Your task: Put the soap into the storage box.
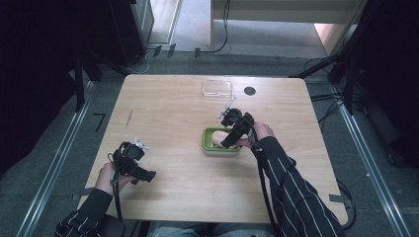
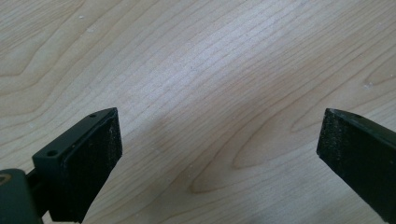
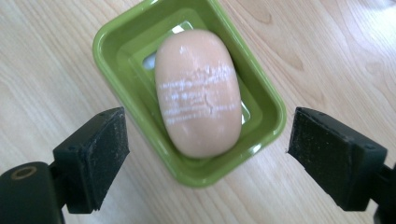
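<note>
The right tongs are hanging wide open over the green dish, holding nothing; the soap is lying inside that dish, lengthwise along it, with a cracked white patch on top. The dish is sitting near the middle of the surface, and a clear lid is resting beyond the dish, toward the far edge. The left tongs are also gaping wide and empty over bare wood, well to the left of the dish.

Judging the step as a grasp of the soap, the jaws are straddling the whole dish. They should be narrowing first, dropping inside the dish walls, and closing across the soap's short sides, gently, since soap is slippery.
</note>
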`<state>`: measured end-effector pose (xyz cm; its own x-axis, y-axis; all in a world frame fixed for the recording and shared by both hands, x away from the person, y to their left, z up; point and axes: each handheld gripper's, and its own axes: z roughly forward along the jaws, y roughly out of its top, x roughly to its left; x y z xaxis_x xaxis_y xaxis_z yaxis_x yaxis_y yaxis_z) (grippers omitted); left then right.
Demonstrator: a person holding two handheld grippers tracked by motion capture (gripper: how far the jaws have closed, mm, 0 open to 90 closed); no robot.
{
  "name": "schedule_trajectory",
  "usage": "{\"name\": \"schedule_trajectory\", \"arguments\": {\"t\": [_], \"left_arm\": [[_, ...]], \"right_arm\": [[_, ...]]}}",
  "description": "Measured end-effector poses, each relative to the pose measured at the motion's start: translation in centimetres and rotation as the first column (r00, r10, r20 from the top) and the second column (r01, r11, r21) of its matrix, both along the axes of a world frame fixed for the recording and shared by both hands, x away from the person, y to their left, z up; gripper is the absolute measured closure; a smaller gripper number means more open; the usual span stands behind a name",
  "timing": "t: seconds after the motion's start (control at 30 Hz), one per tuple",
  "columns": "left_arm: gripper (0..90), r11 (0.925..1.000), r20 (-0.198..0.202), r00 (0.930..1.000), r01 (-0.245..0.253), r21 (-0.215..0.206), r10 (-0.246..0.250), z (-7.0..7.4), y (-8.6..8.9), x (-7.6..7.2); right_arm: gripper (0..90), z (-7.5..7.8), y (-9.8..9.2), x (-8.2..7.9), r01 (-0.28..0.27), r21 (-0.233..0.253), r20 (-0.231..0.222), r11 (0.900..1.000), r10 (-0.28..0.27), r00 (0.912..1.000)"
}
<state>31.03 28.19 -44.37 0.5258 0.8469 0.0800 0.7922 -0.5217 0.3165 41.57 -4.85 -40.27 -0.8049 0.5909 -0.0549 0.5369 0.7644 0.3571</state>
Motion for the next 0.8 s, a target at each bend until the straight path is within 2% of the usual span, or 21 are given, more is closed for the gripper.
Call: {"name": "schedule_trajectory", "arguments": {"t": [0.33, 0.53, 0.8], "left_arm": [[0.5, 1.0000, -0.002, 1.0000, 0.008, 0.001, -0.008, 0.0, -0.1, 0.1], [0.5, 1.0000, -0.005, 1.0000, 0.008, 0.000, -0.008, 0.0, -0.2, 0.1], [0.5, 1.0000, -0.003, 1.0000, 0.009, 0.001, -0.009, 0.0, -0.2, 0.1]], "right_arm": [[12.0, 0.4, -2.0, -1.8, 0.031, -0.002, 0.003, 1.000, -0.031, 0.9995], [12.2, 0.4, -3.2, -2.5, 0.053, -0.007, -0.013, 0.999, -0.053, 0.9985], [12.3, 0.0, -4.2, -3.8, 0.078, -0.036, -0.041, 0.996, -0.080, 0.9959]]}}
